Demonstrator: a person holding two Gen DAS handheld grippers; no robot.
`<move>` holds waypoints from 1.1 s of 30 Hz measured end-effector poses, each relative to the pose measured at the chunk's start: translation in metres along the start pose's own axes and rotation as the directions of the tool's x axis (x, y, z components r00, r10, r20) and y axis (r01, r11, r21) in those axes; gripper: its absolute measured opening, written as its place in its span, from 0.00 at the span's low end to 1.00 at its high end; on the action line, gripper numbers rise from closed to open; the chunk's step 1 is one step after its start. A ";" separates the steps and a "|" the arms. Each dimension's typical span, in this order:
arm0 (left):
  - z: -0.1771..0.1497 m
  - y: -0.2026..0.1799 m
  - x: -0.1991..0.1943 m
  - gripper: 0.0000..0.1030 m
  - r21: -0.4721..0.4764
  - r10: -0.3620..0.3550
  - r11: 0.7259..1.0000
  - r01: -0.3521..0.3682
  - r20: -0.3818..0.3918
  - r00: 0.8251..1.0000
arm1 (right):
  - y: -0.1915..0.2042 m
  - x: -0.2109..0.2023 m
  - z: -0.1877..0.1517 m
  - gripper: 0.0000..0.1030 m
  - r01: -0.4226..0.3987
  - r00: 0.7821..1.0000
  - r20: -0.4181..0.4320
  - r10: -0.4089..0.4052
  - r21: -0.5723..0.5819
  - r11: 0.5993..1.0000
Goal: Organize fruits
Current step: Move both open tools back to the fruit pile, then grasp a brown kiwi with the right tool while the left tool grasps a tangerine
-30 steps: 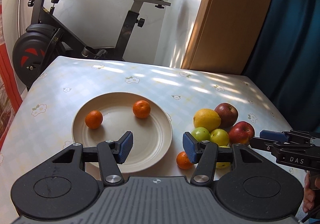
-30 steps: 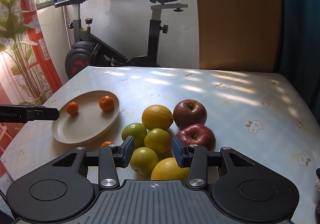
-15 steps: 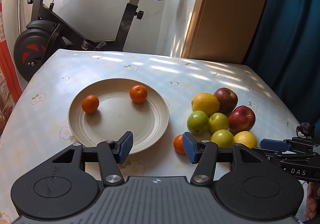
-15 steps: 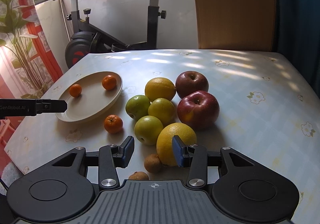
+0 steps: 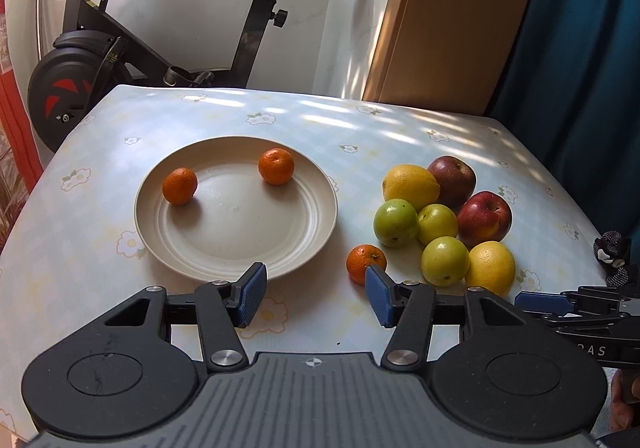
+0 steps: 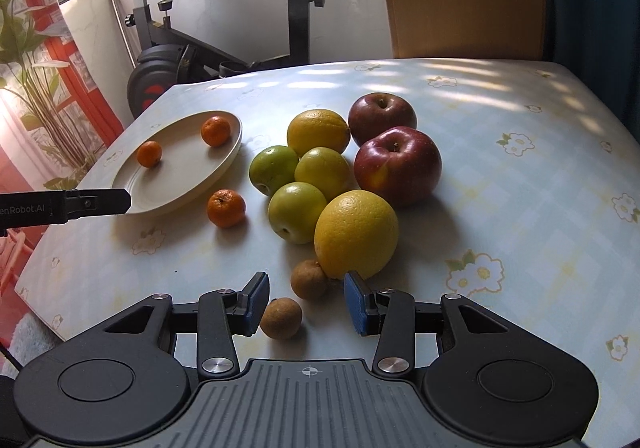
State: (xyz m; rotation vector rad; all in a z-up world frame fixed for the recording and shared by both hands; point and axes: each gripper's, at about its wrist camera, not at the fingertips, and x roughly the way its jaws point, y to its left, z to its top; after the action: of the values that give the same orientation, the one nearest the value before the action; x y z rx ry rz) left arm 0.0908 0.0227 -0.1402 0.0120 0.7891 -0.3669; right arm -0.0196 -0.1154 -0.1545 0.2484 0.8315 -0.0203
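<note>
Left tool [image 5: 312, 294] angled downward, jaws parted and empty, right tool [image 6: 306, 304] likewise

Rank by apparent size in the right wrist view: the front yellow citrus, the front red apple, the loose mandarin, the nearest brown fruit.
1-2. Front yellow citrus and front red apple: alike; the citrus sits nearer, so unranked.
3. Loose mandarin.
4. Nearest brown fruit.

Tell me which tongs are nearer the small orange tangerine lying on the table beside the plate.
Left. The left tongs hover open just short of the small orange tangerine, one pad beside it. The right tongs sit farther off, open around small brown fruits.
</note>
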 end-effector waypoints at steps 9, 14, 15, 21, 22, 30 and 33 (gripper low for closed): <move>-0.003 -0.006 0.003 0.55 0.013 0.000 1.000 0.000 -0.010 1.000 | 0.004 0.016 -0.005 0.31 -0.040 0.995 -0.087 0.039 -0.014 0.999; -0.004 -0.006 0.004 0.55 0.016 -0.005 1.000 0.005 -0.017 1.000 | 0.005 0.022 -0.006 0.28 -0.068 0.992 -0.104 0.065 -0.023 0.997; -0.004 -0.006 0.004 0.55 0.017 -0.006 1.000 0.006 -0.018 1.000 | 0.006 0.024 -0.006 0.27 -0.072 0.992 -0.109 0.069 -0.026 0.997; -0.004 -0.009 0.005 0.55 0.023 -0.008 1.000 0.008 -0.022 1.000 | 0.004 0.021 -0.006 0.24 -0.092 0.991 -0.105 0.088 -0.031 0.995; -0.005 -0.008 0.005 0.55 0.024 -0.010 1.000 0.011 -0.025 1.000 | 0.004 0.019 -0.005 0.24 -0.097 0.991 -0.095 0.094 -0.034 0.995; 0.005 -0.013 0.005 0.55 0.098 -0.023 0.995 0.023 0.001 1.000 | -0.001 -0.014 0.022 0.24 -0.084 0.994 0.061 0.087 -0.053 0.995; 0.006 -0.022 0.015 0.53 0.155 -0.057 0.986 0.054 0.012 0.998 | -0.011 -0.019 0.029 0.24 -0.048 0.995 0.088 0.051 -0.034 0.998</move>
State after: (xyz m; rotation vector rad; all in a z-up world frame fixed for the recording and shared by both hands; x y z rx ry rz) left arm 0.0970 -0.0036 -0.1436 0.1325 0.7445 -0.4800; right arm -0.0124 -0.1345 -0.1240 0.2363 0.7368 0.0283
